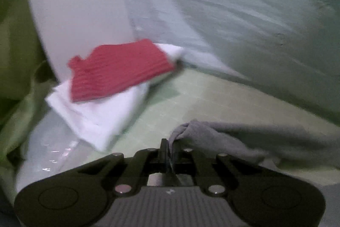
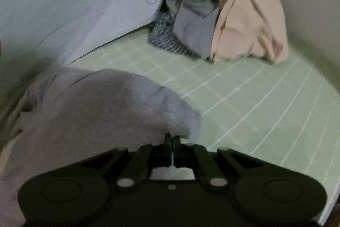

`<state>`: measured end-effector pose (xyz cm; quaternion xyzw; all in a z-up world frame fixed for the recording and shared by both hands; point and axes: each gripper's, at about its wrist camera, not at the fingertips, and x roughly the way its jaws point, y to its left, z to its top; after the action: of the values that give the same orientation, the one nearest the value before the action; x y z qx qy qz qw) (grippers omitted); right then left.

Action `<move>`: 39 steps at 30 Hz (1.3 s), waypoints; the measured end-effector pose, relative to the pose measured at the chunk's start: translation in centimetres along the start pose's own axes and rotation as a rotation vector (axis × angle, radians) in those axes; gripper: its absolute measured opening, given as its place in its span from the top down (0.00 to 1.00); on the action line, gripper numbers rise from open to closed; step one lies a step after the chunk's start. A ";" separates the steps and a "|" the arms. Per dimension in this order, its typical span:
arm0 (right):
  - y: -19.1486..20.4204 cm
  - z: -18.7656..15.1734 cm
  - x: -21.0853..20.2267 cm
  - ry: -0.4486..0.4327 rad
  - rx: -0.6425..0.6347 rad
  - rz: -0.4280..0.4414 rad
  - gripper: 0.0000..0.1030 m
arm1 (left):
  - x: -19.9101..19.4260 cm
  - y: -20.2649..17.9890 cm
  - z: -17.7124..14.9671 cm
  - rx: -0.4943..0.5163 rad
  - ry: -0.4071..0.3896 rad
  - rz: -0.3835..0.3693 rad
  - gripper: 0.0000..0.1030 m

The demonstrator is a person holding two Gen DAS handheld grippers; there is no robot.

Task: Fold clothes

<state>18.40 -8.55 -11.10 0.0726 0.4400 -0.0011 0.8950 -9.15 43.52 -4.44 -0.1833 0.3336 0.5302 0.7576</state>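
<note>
Tongs: left [image 1: 169, 145], right [image 2: 172, 138] pinch grey cloth [image 2: 102, 103] | mat [image 2: 244, 103]

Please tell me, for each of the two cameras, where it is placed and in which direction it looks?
Left wrist: sits behind the left gripper, looking forward and down at the red cloth on white folded cloth; its own fingers show.
Right wrist: sits behind the right gripper, facing the pile of unfolded clothes; its own fingers show.
Shared: the grey garment, pinched by both, and the green mat.

A folded stack [image 1: 102, 95] lay at ten o'clock on the mat [image 1: 191, 99]; an unfolded heap [image 2: 223, 18] sat at one o'clock.
</note>
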 end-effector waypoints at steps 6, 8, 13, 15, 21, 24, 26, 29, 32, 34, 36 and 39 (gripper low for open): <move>1.2 -0.6 0.3 0.027 0.001 -0.005 0.73 | 1.0 1.4 -2.8 -0.097 0.139 -0.023 0.40; 0.8 -0.6 0.0 0.026 0.049 0.003 0.59 | 0.7 1.9 -4.2 -0.119 0.175 -0.032 0.40; -0.7 -0.9 0.2 0.049 0.132 -0.002 0.46 | 0.8 4.5 -6.9 -0.250 0.267 -0.046 0.40; -1.0 -1.1 0.4 0.055 0.135 -0.017 0.43 | 0.8 5.7 -7.2 -0.305 0.266 -0.037 0.40; -2.3 -1.3 1.3 0.080 0.188 -0.017 0.31 | 2.2 8.7 -7.1 -0.489 0.270 -0.063 0.28; -2.2 -1.0 1.9 0.093 0.184 -0.016 0.25 | 3.3 9.7 -6.8 -0.558 0.277 -0.088 0.22; -2.1 -0.8 2.3 0.104 0.171 -0.024 0.24 | 4.2 9.7 -6.6 -0.586 0.291 -0.098 0.21; -1.8 -0.6 2.9 0.127 0.160 -0.025 0.24 | 5.5 9.6 -6.5 -0.622 0.319 -0.121 0.21; -1.1 -0.5 3.3 0.139 0.135 -0.026 0.29 | 6.0 8.9 -6.5 -0.625 0.315 -0.093 0.22; -0.6 -0.3 3.4 0.137 0.103 -0.022 0.70 | 6.4 8.6 -6.2 -0.612 0.311 -0.084 0.34; 0.2 0.2 3.7 0.124 0.050 -0.014 0.98 | 7.0 8.3 -5.7 -0.593 0.317 -0.081 0.89; 1.7 1.9 3.7 0.054 -0.036 -0.025 0.98 | 8.2 8.2 -4.2 -0.603 0.325 -0.059 0.95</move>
<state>22.26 -6.89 -12.63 0.0508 0.4647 -0.0024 0.8840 -16.30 49.45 -12.54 -0.4907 0.2727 0.5467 0.6212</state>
